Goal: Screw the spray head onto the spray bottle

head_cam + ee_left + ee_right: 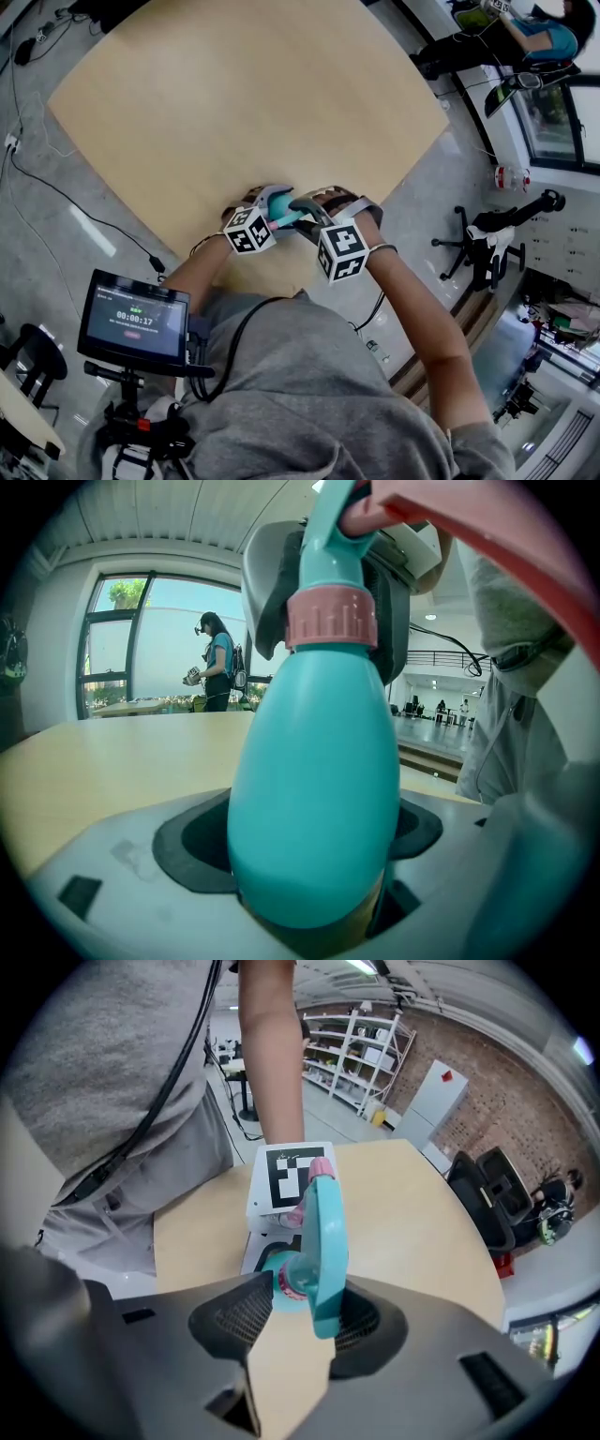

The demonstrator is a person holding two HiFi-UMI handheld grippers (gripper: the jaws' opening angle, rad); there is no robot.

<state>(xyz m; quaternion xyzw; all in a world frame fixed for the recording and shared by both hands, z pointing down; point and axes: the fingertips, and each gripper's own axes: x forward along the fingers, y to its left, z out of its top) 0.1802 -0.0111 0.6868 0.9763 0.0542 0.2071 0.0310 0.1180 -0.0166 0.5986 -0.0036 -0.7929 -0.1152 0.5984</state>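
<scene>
Spray bottle (314, 789) is sitting clamped in left gripper (266, 208) jaws. Right gripper (298, 1302) jaws are standing fairly wide, pressing spray head (326, 1241) on both sides.

Both forearms (412, 300) angled inward at the table's (187, 112) near edge; left gripper (272, 200) clamped the spray bottle (314, 789), right gripper (309, 208) pinched the spray head (323, 1232).
</scene>
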